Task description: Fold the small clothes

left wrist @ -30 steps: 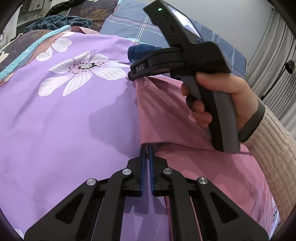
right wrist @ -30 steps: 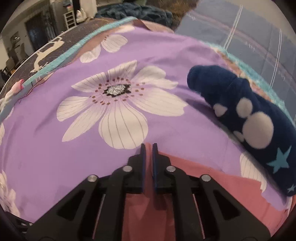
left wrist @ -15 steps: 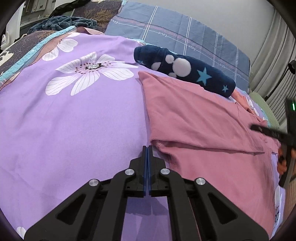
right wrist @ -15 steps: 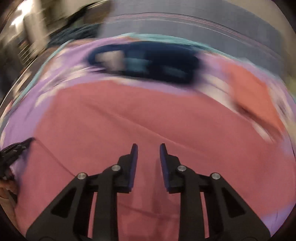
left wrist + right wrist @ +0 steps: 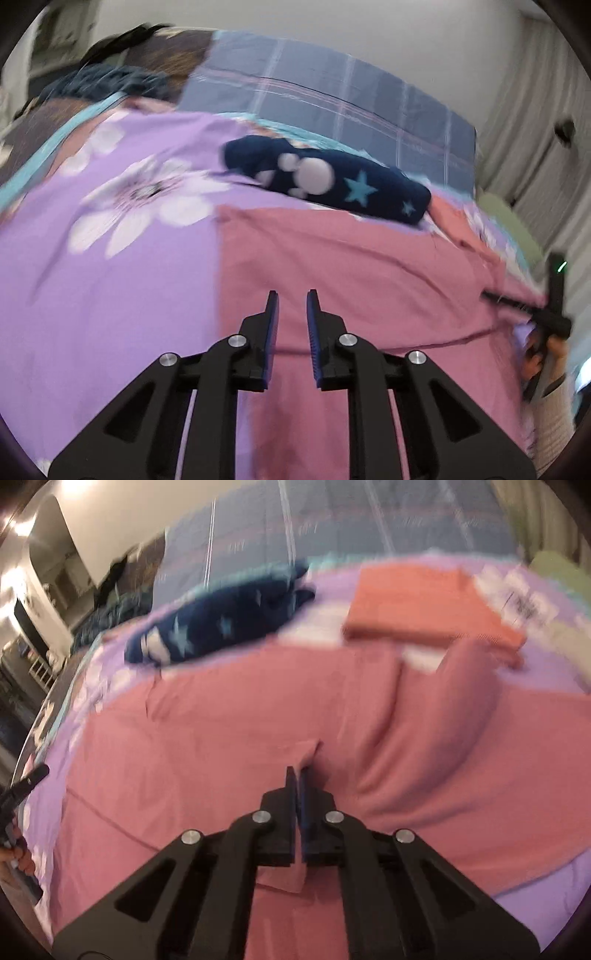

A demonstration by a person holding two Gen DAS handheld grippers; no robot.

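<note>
A pink garment (image 5: 351, 258) lies spread on the purple flowered bedsheet (image 5: 110, 277); it also fills the right wrist view (image 5: 221, 720). My left gripper (image 5: 291, 299) is open and empty, just above the garment's left part. My right gripper (image 5: 298, 771) is shut on a fold of the pink garment, with cloth pinched between the jaws. The right gripper also shows at the far right of the left wrist view (image 5: 495, 297), at the garment's right edge. The left gripper shows at the left edge of the right wrist view (image 5: 26, 782).
A navy rolled cloth with white dots and stars (image 5: 325, 181) lies behind the garment. A folded salmon garment (image 5: 424, 605) lies at the back right. A blue plaid pillow (image 5: 332, 99) is at the head of the bed.
My left gripper has let go of the garment's corner, opened and moved right over the cloth. My right gripper has moved to the garment's right side and shut on a fold.
</note>
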